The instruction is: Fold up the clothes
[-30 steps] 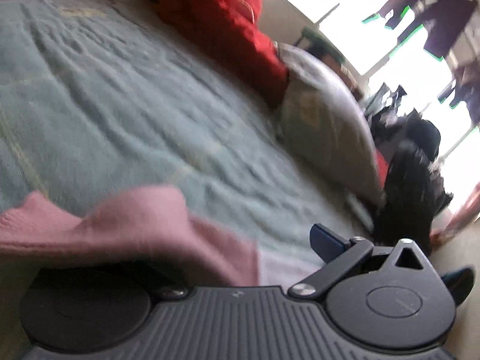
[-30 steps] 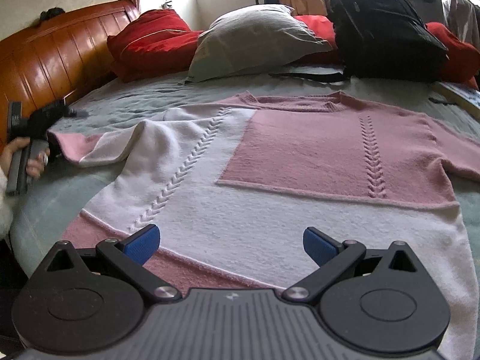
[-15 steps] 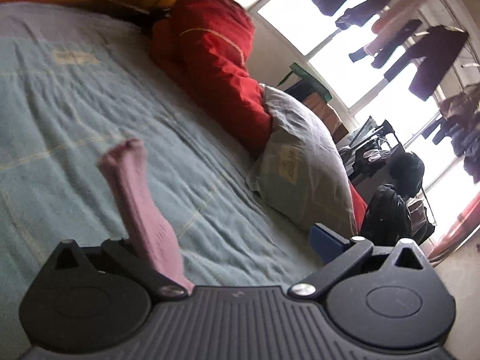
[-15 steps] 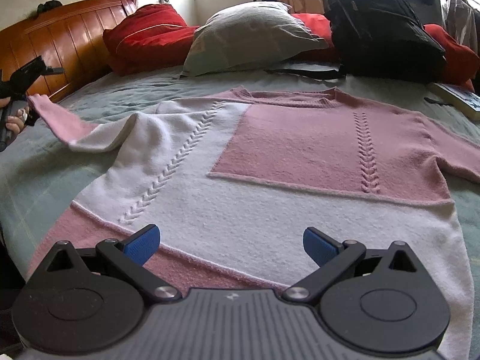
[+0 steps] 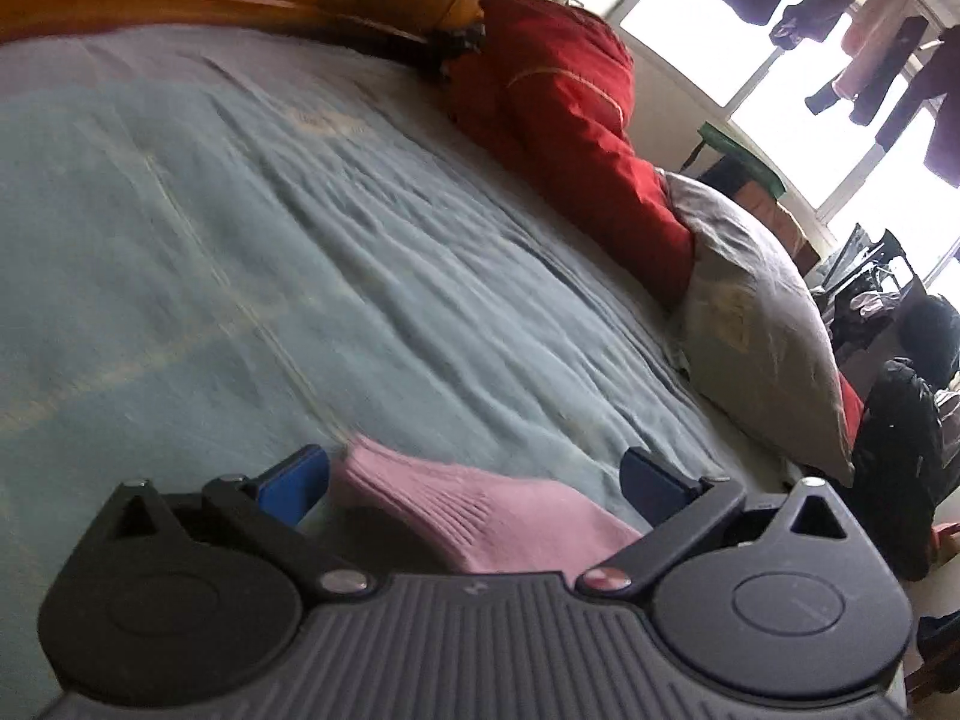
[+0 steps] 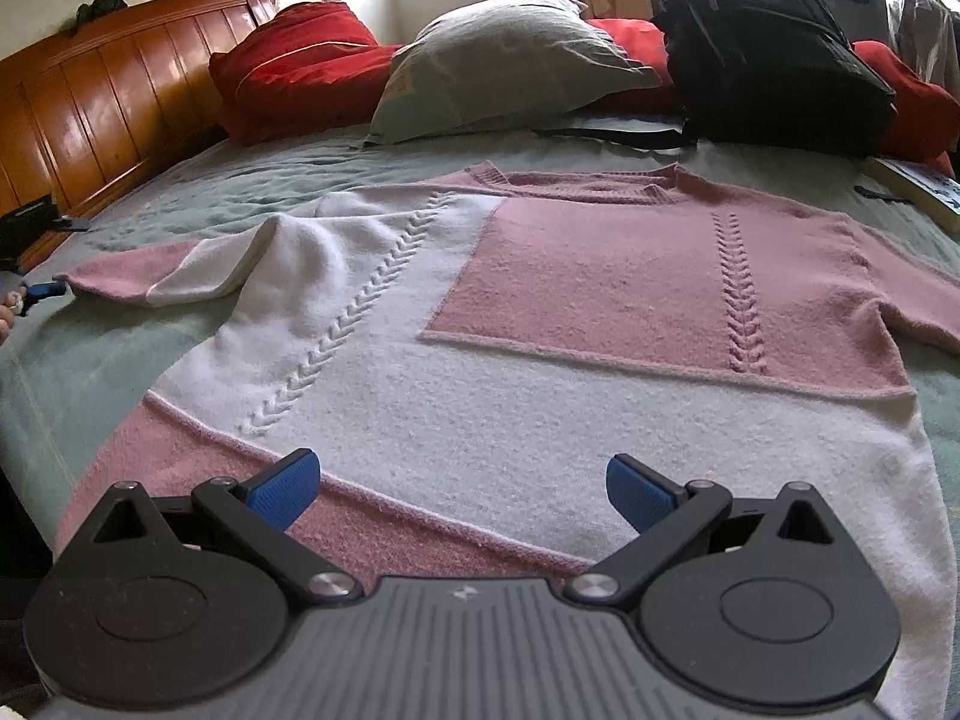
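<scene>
A pink and white knit sweater (image 6: 540, 390) lies flat, front up, on the green bed cover (image 5: 270, 240). Its left sleeve (image 6: 138, 279) stretches out to the left, with a fold bunched at the shoulder. The pink cuff (image 5: 480, 510) rests on the cover between the wide-apart fingers of my left gripper (image 5: 474, 476), which is open. In the right wrist view that gripper's blue tip (image 6: 39, 290) shows beside the cuff end, held by a hand at the frame's edge. My right gripper (image 6: 462, 483) hovers open over the sweater's hem, holding nothing.
Red pillows (image 6: 300, 60), a grey pillow (image 6: 510, 60) and a black backpack (image 6: 768, 48) line the far side of the bed. A wooden headboard (image 6: 90, 108) runs along the left. A book (image 6: 918, 189) lies at the right edge.
The left gripper held the cuff lifted half a second ago; it has opened and the sleeve now lies on the bed. The right gripper has barely moved.
</scene>
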`<state>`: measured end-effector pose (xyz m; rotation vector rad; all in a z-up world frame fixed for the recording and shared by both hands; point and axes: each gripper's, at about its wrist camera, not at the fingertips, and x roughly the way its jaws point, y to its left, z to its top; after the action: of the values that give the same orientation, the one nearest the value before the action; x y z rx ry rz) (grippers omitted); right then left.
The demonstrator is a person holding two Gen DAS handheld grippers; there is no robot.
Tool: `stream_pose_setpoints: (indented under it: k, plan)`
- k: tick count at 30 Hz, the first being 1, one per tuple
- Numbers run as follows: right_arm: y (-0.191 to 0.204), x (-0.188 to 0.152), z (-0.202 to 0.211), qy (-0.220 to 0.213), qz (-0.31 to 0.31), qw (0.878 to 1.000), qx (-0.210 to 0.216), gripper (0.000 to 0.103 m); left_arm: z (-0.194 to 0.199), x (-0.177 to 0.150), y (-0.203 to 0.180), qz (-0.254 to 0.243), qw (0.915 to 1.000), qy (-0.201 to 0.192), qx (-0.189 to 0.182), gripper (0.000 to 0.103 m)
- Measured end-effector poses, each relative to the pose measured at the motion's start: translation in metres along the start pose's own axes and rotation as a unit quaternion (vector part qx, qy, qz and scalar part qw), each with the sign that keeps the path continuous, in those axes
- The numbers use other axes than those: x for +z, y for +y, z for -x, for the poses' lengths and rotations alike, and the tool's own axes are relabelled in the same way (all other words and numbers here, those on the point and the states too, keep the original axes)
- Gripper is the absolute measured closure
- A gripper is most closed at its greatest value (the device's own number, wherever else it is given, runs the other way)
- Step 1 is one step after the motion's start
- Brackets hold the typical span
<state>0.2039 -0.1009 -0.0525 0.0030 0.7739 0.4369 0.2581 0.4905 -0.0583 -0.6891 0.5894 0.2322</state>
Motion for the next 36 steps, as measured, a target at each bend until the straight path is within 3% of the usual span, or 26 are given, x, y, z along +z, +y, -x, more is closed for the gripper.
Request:
stream_pose_setpoints:
  k: [9, 17, 25, 27, 29, 30, 32, 34, 36]
  plan:
    - [0.012, 0.000, -0.001, 0.003, 0.015, 1.000, 0.011, 0.000, -0.025, -0.029, -0.012, 0.020, 0.9951, 0.047, -0.085, 0.001]
    - [0.015, -0.002, -0.004, 0.012, 0.015, 1.000, 0.010, 0.000, -0.054, -0.058, -0.023, 0.048, 0.9818, 0.088, -0.161, 0.001]
    - [0.015, -0.004, -0.003, 0.014, 0.019, 1.000, 0.011, 0.000, -0.057, -0.057, -0.019, 0.083, 0.9744, 0.068, -0.198, 0.001]
    - [0.013, -0.004, -0.004, 0.014, 0.015, 1.000, 0.013, 0.000, -0.057, -0.064, -0.024, 0.080, 0.9679, 0.086, -0.222, 0.001]
    - [0.014, -0.004, -0.005, 0.016, 0.014, 1.000, 0.014, 0.000, -0.057, -0.068, -0.025, 0.072, 0.9669, 0.086, -0.229, 0.002]
    - [0.015, -0.005, -0.006, 0.018, 0.015, 1.000, 0.014, 0.000, -0.058, -0.068, -0.021, 0.075, 0.9677, 0.083, -0.226, 0.006]
    - [0.016, -0.006, -0.007, 0.020, 0.018, 1.000, 0.014, 0.000, -0.061, -0.068, -0.006, 0.103, 0.9679, 0.078, -0.216, 0.025]
    - [0.015, -0.007, -0.006, 0.020, 0.021, 0.999, 0.013, 0.000, -0.064, -0.066, 0.011, 0.139, 0.9657, 0.074, -0.207, 0.055]
    - [0.014, -0.008, -0.007, 0.021, 0.019, 1.000, 0.014, 0.000, -0.068, -0.067, 0.024, 0.164, 0.9621, 0.076, -0.203, 0.074]
